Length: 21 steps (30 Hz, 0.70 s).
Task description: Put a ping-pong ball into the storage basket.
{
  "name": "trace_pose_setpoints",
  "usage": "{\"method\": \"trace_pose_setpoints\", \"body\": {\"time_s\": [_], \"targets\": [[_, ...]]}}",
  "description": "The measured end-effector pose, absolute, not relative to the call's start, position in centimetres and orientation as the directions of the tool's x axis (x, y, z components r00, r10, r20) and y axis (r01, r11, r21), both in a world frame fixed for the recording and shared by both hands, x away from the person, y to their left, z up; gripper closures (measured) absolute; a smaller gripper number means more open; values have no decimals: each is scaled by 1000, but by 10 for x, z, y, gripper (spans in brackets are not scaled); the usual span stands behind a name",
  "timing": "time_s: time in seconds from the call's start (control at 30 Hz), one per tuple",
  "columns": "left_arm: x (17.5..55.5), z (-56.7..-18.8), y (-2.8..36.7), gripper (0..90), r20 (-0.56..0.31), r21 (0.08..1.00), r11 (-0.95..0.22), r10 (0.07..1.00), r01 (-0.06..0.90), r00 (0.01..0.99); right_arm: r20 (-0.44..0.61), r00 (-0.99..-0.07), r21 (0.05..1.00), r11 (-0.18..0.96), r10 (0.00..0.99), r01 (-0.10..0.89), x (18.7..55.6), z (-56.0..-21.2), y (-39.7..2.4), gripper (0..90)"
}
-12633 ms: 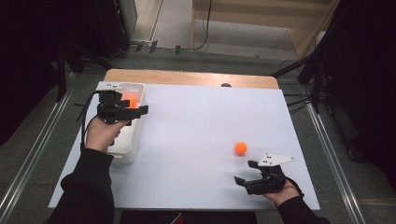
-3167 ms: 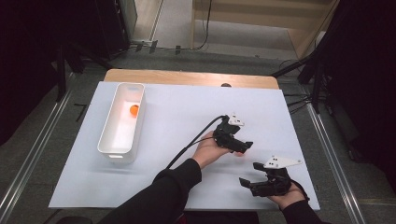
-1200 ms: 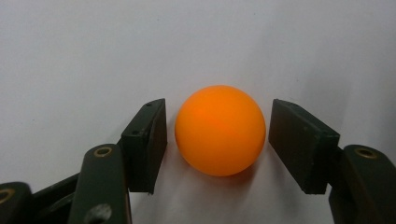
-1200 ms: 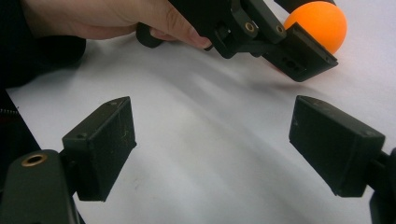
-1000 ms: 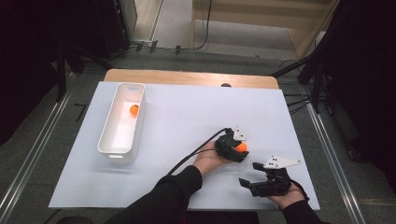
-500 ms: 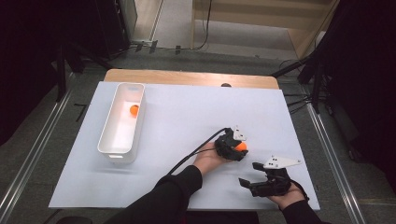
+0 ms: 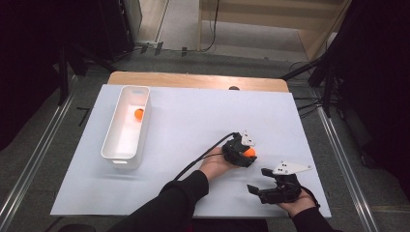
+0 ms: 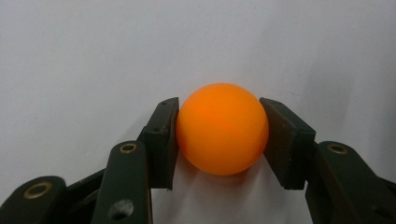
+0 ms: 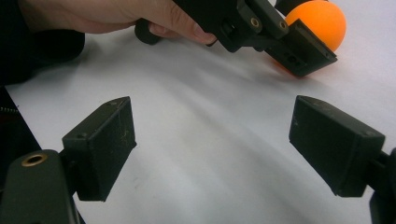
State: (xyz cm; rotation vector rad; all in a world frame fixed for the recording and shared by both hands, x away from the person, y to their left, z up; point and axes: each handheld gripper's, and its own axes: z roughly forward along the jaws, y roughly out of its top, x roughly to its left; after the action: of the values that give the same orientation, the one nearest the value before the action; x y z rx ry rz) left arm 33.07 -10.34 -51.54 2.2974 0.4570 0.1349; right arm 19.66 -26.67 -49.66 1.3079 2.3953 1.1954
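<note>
The left gripper [image 7: 243, 153] is clamped on an orange ball [image 8: 222, 128]: in the left gripper view both black pads press the ball's sides at about its widest part, and the ball still rests on the white table sheet [image 7: 193, 125]. The ball lies well to the right of the white bin [image 7: 126, 126], which already holds a second orange ball [image 7: 139, 114] near its far end. The right gripper [image 7: 270, 189] sits just beside the held ball, nearer the person, with its jaws wide apart and nothing between them.

The main risk, as I judge it, is the ball squirting out. It is smooth and round, the pads are flat, and a grip slightly off its middle could push it forward or down during a lift. A quick swing toward the bin could also shake it loose, and it would roll freely on the flat sheet. A drop from too high might bounce out of the bin.

From the high view the left gripper covers most of the ball. How firmly the pads bite cannot be told. The bin's near end is hard to read.
</note>
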Motion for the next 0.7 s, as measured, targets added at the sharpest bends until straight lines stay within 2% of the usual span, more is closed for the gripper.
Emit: {"method": "trace_pose_setpoints", "body": {"time_s": [0.7], "targets": [[332, -488, -89, 502, -101, 739, -597, 361, 312, 927, 220, -604, 708, 301, 766, 639, 197, -497, -266, 129]]}}
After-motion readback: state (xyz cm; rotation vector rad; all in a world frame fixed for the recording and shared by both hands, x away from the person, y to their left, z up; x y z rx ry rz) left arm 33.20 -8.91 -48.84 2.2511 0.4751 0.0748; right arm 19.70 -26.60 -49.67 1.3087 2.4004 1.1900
